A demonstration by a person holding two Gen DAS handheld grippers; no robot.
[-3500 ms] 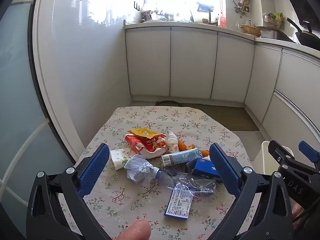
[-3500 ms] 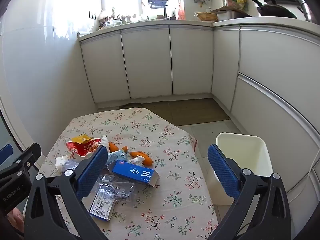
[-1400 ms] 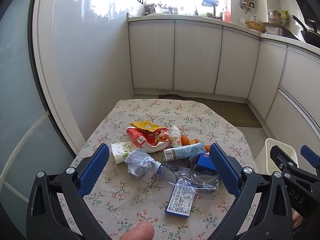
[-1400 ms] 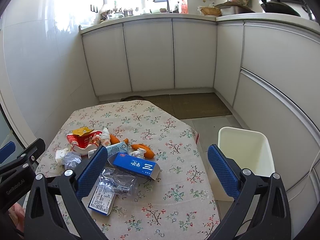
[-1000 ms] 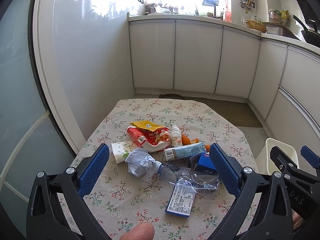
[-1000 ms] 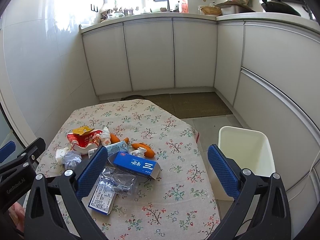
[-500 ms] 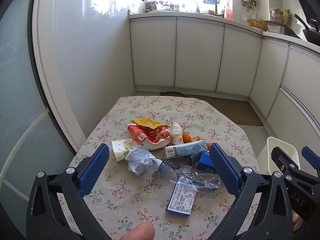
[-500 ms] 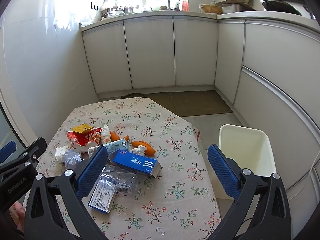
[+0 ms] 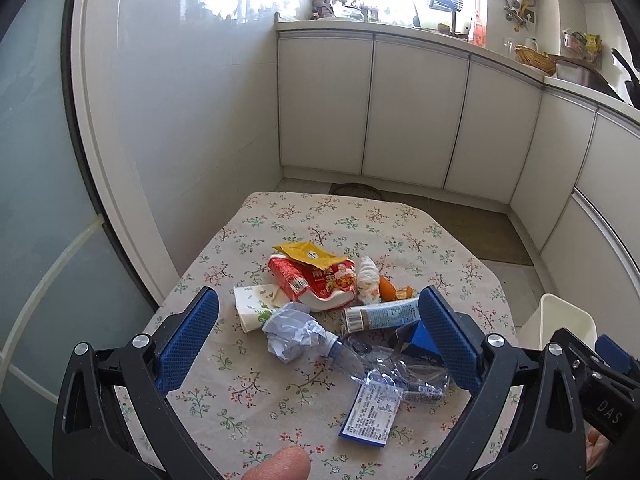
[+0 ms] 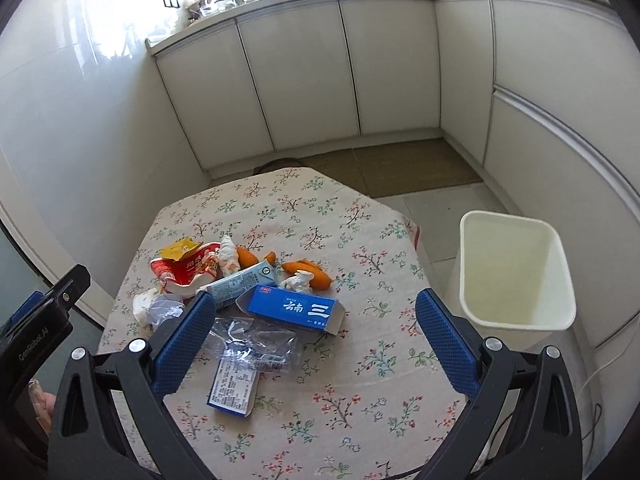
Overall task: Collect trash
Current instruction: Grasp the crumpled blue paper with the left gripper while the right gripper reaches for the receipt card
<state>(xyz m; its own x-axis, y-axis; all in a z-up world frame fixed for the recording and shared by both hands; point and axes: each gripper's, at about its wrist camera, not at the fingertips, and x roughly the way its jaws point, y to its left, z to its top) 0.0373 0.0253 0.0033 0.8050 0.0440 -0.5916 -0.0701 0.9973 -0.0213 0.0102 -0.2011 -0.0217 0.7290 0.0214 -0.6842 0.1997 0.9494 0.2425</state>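
Trash pile lying toward left edge of floral tabletop: blue carton, crushed clear bottle, red wrapper, orange peels. White bin standing on floor just beside tabletop's right edge. Left gripper and right gripper hovering over near edge, both gaping wide, gripping nothing.

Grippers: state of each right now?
Left gripper: open, holding nothing, above the trash.
Right gripper: open, holding nothing, above the table.
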